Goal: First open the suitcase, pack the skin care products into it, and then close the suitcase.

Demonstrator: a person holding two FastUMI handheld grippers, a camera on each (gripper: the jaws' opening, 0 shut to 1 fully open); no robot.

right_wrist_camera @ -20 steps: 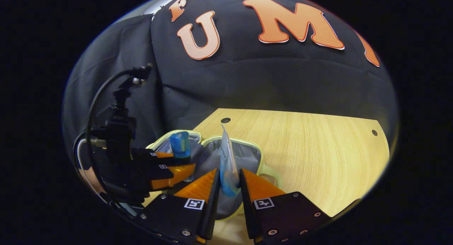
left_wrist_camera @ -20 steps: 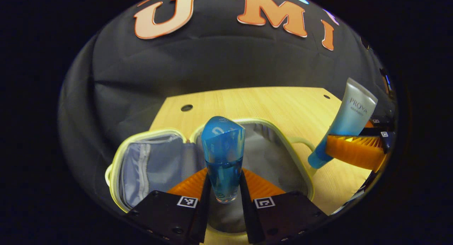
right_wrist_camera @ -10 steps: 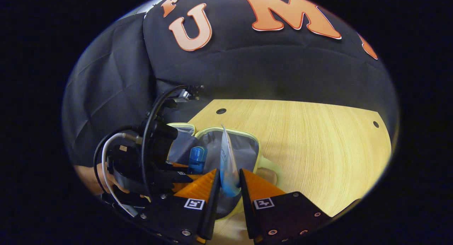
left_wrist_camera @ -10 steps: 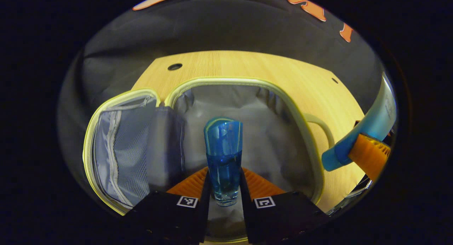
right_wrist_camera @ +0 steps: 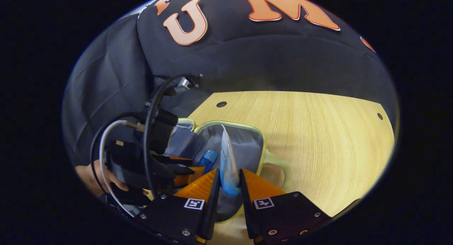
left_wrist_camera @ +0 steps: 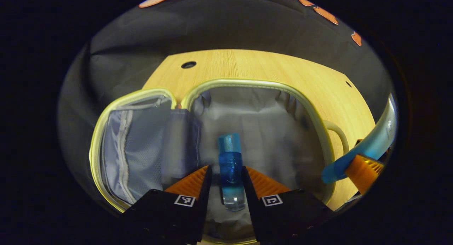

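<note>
The small grey suitcase with a pale green rim lies open on the table, its mesh-pocket lid folded out to the left. A blue bottle lies tilted on the grey lining, below the gap of my left gripper, whose fingers stand slightly wider than the bottle. In the right gripper view the bottle leans into the case just past the left gripper. My right gripper is shut on a white-to-blue tube, held upright over the case's near edge. The same tube shows at the far right of the left gripper view.
The wooden table stretches to the right and behind the case, with small round holes near its back edge. The case's handle sticks out on its right side. A hand holds the left gripper, cables looping above it.
Both grippers came down over the open case. The blue bottle left the left gripper's fingers and tipped down onto the lining. The tube stays held in the right gripper.
</note>
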